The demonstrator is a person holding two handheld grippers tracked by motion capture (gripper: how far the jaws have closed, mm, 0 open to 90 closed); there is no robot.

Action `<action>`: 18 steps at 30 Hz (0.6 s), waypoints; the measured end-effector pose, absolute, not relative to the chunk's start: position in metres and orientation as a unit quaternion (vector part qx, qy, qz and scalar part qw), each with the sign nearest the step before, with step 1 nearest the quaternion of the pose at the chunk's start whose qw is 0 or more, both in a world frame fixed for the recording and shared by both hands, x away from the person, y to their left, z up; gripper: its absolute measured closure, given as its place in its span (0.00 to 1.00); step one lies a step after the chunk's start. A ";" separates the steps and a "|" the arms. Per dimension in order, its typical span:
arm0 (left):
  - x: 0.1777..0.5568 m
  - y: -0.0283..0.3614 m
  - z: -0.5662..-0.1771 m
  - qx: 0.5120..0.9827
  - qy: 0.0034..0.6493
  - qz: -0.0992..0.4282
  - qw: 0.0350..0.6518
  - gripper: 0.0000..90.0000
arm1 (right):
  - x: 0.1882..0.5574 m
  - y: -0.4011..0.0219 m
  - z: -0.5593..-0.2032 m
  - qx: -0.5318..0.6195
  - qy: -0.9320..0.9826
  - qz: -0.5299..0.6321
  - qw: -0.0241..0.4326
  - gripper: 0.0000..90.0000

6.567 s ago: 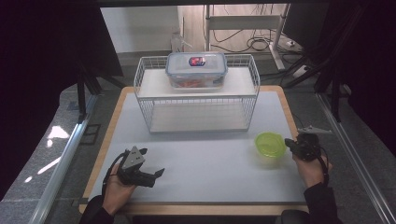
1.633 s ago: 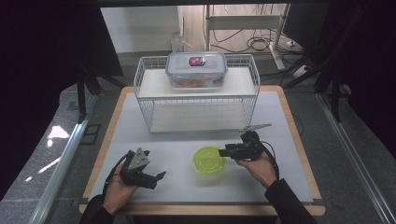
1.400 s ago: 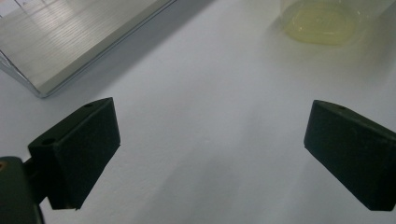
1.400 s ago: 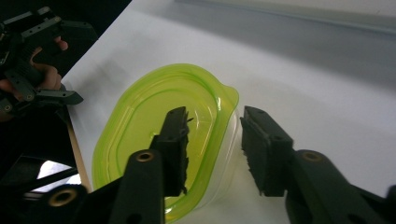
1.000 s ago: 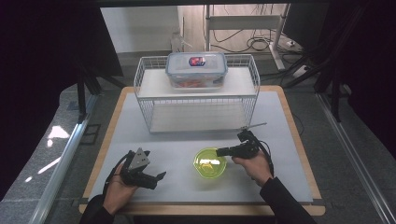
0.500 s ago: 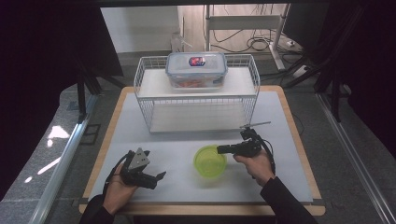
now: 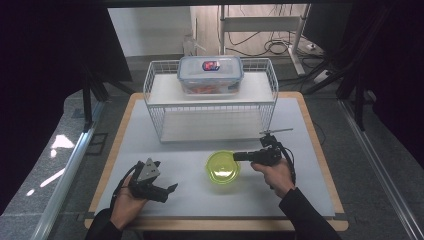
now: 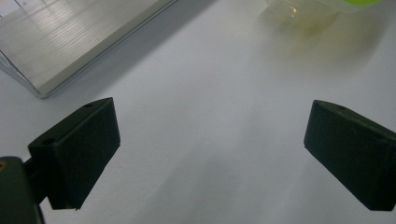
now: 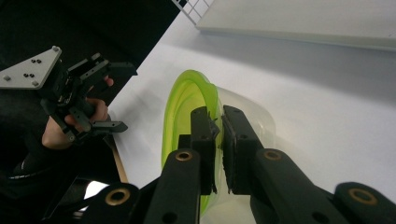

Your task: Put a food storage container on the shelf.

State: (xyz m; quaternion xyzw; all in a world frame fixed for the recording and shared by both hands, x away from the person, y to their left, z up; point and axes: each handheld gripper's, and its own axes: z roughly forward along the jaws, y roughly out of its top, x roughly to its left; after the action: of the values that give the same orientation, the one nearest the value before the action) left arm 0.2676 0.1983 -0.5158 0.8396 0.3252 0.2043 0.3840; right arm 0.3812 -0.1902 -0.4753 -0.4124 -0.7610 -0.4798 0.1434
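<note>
A: Where's the bowl?
B: Green bowl [image 7: 223, 167] sits on the white mat [image 7: 310, 150], front centre, just ahead of the wire rack [image 7: 210, 107]. Well clear of the rack's legs.

A: Right claw?
B: Right gripper [image 7: 239, 156] reaches in from the bowl's right side. Jaws are clamped on the bowl's rim. In the right gripper view the two pads are nearly together with the thin wall pinched between them, one pad inside the bowl [image 9: 187, 116], one outside.

A: Bowl lifted or down?
B: Can't tell for sure. From above it looks level on the mat.

A: Left claw?
B: Left gripper [image 7: 167, 189] is at the front left, held low over the mat, well apart from the bowl. Jaws wide apart, nothing between them. Its own camera shows bare mat between the pads [image 8: 81, 149], bowl edge [image 8: 317, 7] at the top, rack's bottom shelf [image 8: 70, 42] at upper left.

A: Anything on the rack?
B: Clear lidded box [image 7: 210, 74] on the top shelf, something orange inside.
</note>
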 end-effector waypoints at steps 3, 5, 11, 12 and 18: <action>0.268 0.198 -0.516 0.840 0.325 0.204 0.384 0.04 | 0.382 -0.192 -0.472 -0.412 -0.757 -0.486 0.143 0.93; 0.268 0.198 -0.516 0.840 0.325 0.204 0.384 0.04 | 0.382 -0.193 -0.469 -0.412 -0.755 -0.490 0.143 0.93; 0.268 0.198 -0.516 0.840 0.325 0.204 0.384 0.04 | 0.383 -0.196 -0.455 -0.405 -0.745 -0.510 0.141 0.93; 0.268 0.198 -0.516 0.840 0.325 0.204 0.384 0.04 | 0.383 -0.196 -0.455 -0.405 -0.745 -0.510 0.141 0.93; 0.268 0.198 -0.516 0.840 0.325 0.205 0.384 0.04 | 0.384 -0.199 -0.434 -0.398 -0.734 -0.533 0.138 0.93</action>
State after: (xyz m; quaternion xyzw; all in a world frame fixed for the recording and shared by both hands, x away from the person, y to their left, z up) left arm 0.2679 0.1980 -0.5156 0.8400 0.3245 0.2046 0.3838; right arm 0.3840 -0.1989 -0.4343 -0.3984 -0.7336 -0.5330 0.1380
